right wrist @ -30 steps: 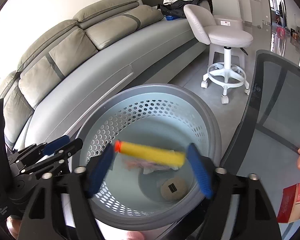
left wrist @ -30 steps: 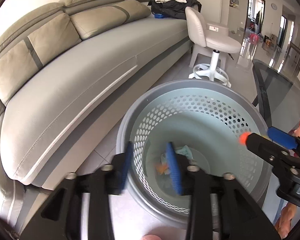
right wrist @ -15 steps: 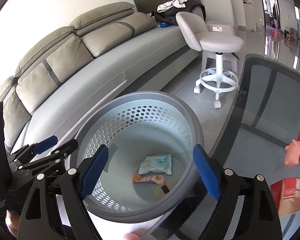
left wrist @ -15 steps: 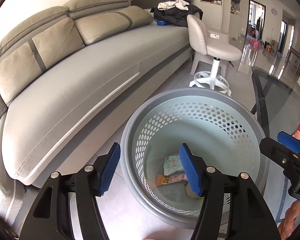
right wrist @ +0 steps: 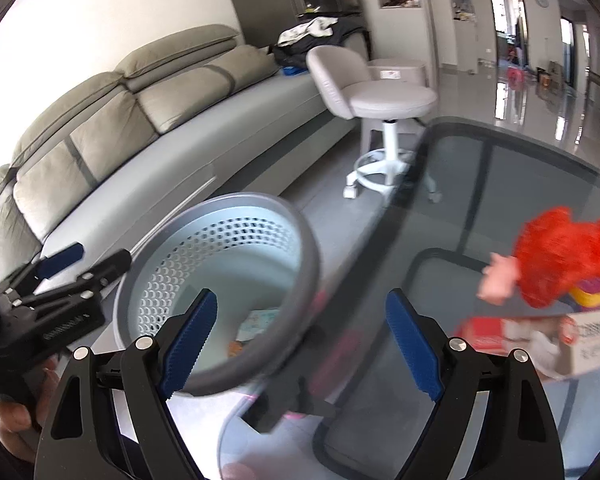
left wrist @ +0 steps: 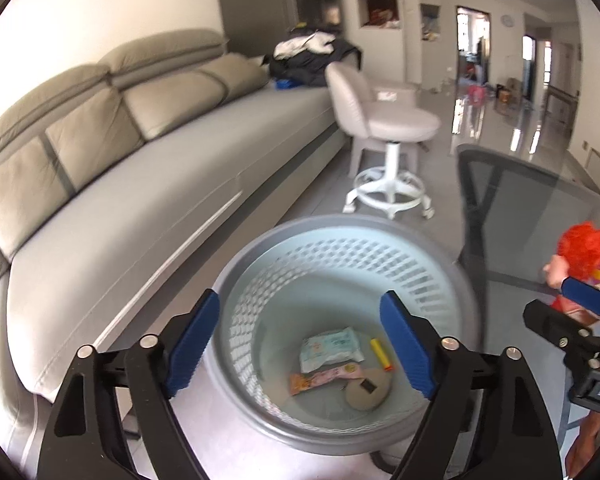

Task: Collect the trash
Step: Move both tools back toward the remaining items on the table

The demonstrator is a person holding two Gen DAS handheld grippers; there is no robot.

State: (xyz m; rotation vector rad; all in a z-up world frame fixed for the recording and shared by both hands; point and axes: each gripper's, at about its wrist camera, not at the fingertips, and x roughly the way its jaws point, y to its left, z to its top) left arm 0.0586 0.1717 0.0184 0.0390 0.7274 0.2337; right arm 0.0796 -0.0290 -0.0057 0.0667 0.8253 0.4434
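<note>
— Since you have both wrist views up, how do the left tongs (left wrist: pixel 300 344) stand?

— Spread wide, blue pads far apart, nothing between them. They hang over the mouth of the grey perforated bin (left wrist: pixel 340 236), which stands on the floor beside the long grey sofa (left wrist: pixel 152 184).

— And the right tongs (right wrist: pixel 300 344)?

— Also spread and holding nothing. They sit over the edge where the bin's rim (right wrist: pixel 304 280) meets the dark glass tabletop (right wrist: pixel 520 200). From the left view they show only as a black body with one blue pad at the right edge (left wrist: pixel 584 304).

— Where is the trash?

— On the bin's bottom: a yellow foam dart with an orange tip (left wrist: pixel 381 354) lies near the right side, apart from both tongs. Just beside it is a pale wet-wipe packet (left wrist: pixel 330 349), below that an orange-pink snack wrapper (left wrist: pixel 320 379), and a round tan disc with a dark label (left wrist: pixel 368 391) touching the wrapper's right end.

— Anything on the tabletop?

— A doll with bright red hair (right wrist: pixel 568 256) and, in front of it, a red and white box (right wrist: pixel 540 336); both are blurred.

— Farther out?

— A white swivel stool (left wrist: pixel 392 128) past the bin, and a heap of dark and white clothes (left wrist: pixel 312 56) at the sofa's far end.
</note>
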